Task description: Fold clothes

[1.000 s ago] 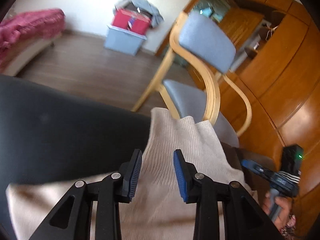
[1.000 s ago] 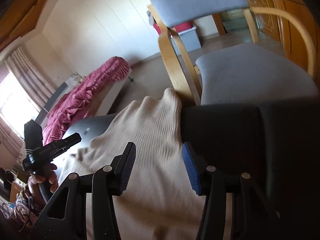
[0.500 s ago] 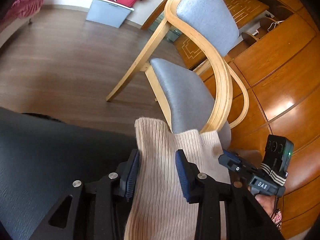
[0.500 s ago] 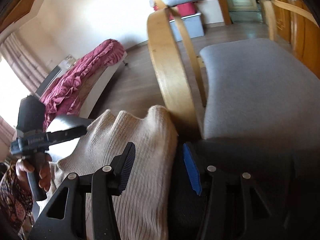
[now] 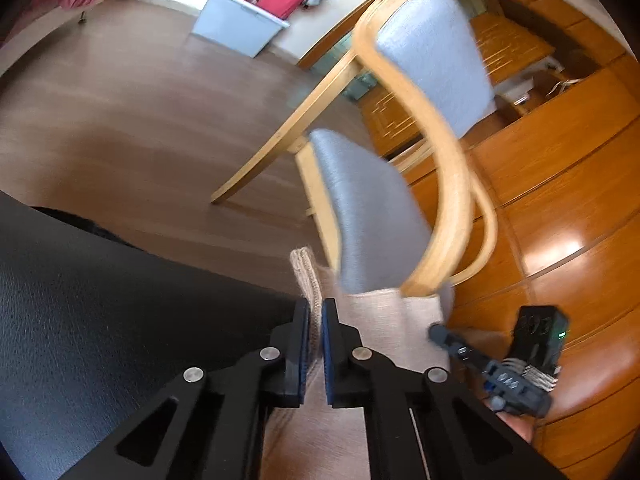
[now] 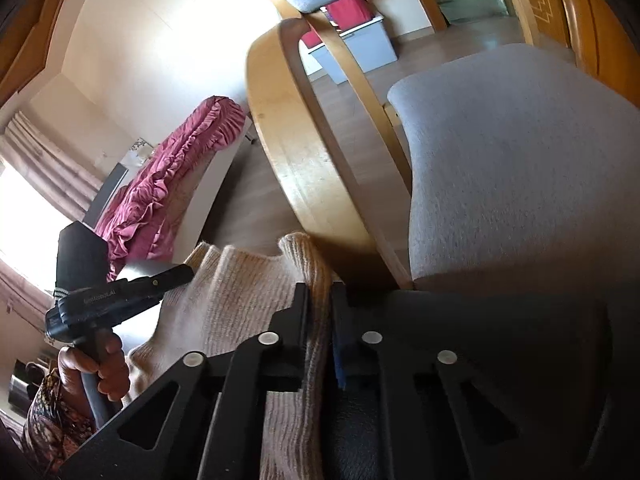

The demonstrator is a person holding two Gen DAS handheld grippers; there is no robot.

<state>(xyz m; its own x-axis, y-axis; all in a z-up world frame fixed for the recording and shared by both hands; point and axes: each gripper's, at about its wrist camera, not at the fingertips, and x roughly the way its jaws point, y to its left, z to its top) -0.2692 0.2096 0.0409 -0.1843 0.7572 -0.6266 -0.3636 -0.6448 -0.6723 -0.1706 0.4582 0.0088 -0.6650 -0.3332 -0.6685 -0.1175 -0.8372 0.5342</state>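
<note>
A beige ribbed sweater (image 5: 384, 312) lies on a black surface (image 5: 100, 300) at its far edge, just in front of a wooden chair (image 5: 424, 128) with grey padding. In the left wrist view, the left gripper (image 5: 315, 344) is clenched on one far corner of the sweater, with a fold of knit pinched between its blue-lined fingers (image 5: 325, 340) and a small bunch of fabric poking up beyond the tips. To the right in that view, the other gripper's black body shows at the sweater's opposite corner, with a green light lit on it. In the right wrist view, the right gripper (image 6: 320, 320) is likewise closed on the sweater (image 6: 240, 292), a ridge of ribbed cloth caught between its fingers and rising a little past them, close to the chair's curved wooden arm (image 6: 296, 148). The stretch of sweater between the two held corners sags slightly and shows soft waves along its top edge. At the left of that view, a hand (image 6: 96, 368) wraps the handle of the left gripper, with a patterned sleeve below it. Farther off stand a bed with a dark pink cover (image 6: 160, 196), a pale storage box (image 5: 236, 28) with red things on top, and a wood floor (image 5: 120, 120). Glossy orange-brown cabinets (image 5: 560, 220) fill the right side of the left wrist view.
</note>
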